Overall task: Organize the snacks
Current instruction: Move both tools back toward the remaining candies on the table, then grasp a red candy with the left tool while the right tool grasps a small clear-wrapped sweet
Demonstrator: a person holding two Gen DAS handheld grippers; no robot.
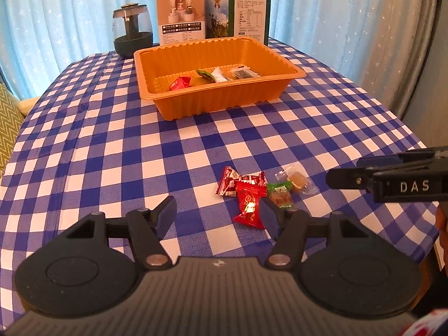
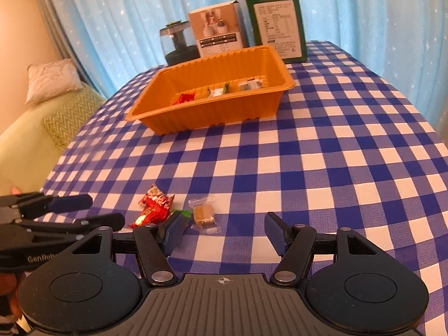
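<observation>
Loose candies [image 1: 253,193] clustered on checked cloth, well short of orange tray [image 1: 212,84]; left gripper [image 1: 221,215] jaws apart, empty, red packet just ahead-right; right gripper [image 2: 224,232] likewise apart, toffee [image 2: 203,215] ahead-left.

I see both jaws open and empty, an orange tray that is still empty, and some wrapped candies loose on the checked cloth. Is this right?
Not quite: the orange tray is not empty. The left wrist view shows several wrapped snacks already inside it. The rest holds: the left gripper and right gripper are open and empty, and loose candies lie on the checked cloth.
</observation>
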